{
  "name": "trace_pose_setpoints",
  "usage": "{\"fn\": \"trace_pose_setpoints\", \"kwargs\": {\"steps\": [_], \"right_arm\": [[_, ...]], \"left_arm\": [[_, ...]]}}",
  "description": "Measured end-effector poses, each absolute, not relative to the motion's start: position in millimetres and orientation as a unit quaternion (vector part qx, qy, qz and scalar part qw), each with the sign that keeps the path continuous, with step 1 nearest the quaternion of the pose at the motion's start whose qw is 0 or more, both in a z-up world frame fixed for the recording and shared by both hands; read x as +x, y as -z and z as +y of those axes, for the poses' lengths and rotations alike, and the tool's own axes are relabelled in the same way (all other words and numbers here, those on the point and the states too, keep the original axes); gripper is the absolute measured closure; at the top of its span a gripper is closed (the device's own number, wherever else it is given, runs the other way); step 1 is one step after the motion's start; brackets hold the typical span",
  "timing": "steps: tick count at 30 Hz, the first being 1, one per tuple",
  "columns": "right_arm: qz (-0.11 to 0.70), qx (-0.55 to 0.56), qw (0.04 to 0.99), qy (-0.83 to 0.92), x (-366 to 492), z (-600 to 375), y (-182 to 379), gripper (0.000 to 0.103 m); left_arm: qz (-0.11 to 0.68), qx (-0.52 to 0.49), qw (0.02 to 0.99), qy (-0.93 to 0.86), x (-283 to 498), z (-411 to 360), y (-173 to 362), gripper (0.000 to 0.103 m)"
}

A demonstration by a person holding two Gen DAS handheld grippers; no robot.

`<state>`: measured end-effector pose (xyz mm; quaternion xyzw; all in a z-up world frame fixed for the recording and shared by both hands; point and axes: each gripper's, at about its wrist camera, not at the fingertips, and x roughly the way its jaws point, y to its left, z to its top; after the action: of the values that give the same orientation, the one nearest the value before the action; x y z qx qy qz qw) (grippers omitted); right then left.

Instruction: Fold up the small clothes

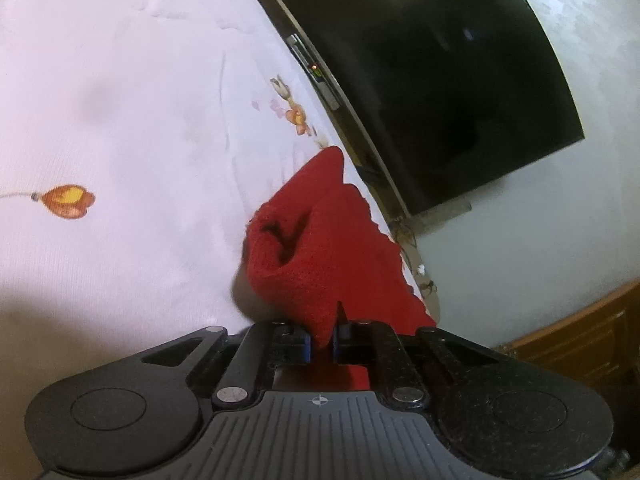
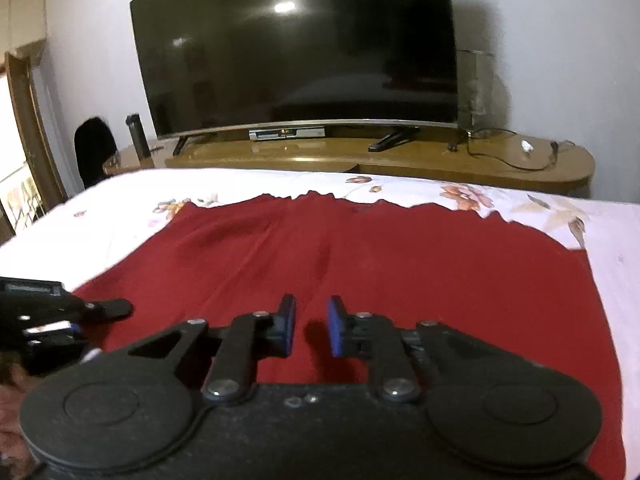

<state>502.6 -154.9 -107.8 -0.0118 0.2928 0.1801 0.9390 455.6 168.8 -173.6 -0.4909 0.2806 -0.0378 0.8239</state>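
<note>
Pinching a bunched fold of the red garment (image 1: 320, 248), the left gripper (image 1: 322, 346) is seen clamped on the cloth at the bed's edge.

The fabric is gathered between the blue pads (image 1: 307, 344) and is lifted into a peak above the white floral bedsheet (image 1: 120, 120). In the right wrist view, the garment is spread flat across the sheet, with its scalloped far edge turned toward the television (image 2: 296, 48) on the wooden stand (image 2: 400, 156). The right gripper (image 2: 311, 326) is held just above the cloth, its jaws narrowly parted with nothing between them.
</note>
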Motion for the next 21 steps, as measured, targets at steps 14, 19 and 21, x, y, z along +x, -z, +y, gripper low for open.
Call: {"fn": "trace_pose_setpoints", "kwargs": {"steps": [14, 19, 21], "right_arm": [[0.316, -0.007, 0.935, -0.158, 514, -154, 135, 0.091], [0.327, 0.07, 0.927, -0.167, 518, -175, 133, 0.093], [0.327, 0.17, 0.917, -0.154, 518, -212, 130, 0.089]], "left_arm": [[0.231, -0.362, 0.888, 0.165, 478, 133, 82, 0.094], [0.226, -0.296, 0.886, 0.275, 499, 72, 37, 0.094], [0.238, -0.28, 0.873, 0.321, 509, 42, 31, 0.094]]}}
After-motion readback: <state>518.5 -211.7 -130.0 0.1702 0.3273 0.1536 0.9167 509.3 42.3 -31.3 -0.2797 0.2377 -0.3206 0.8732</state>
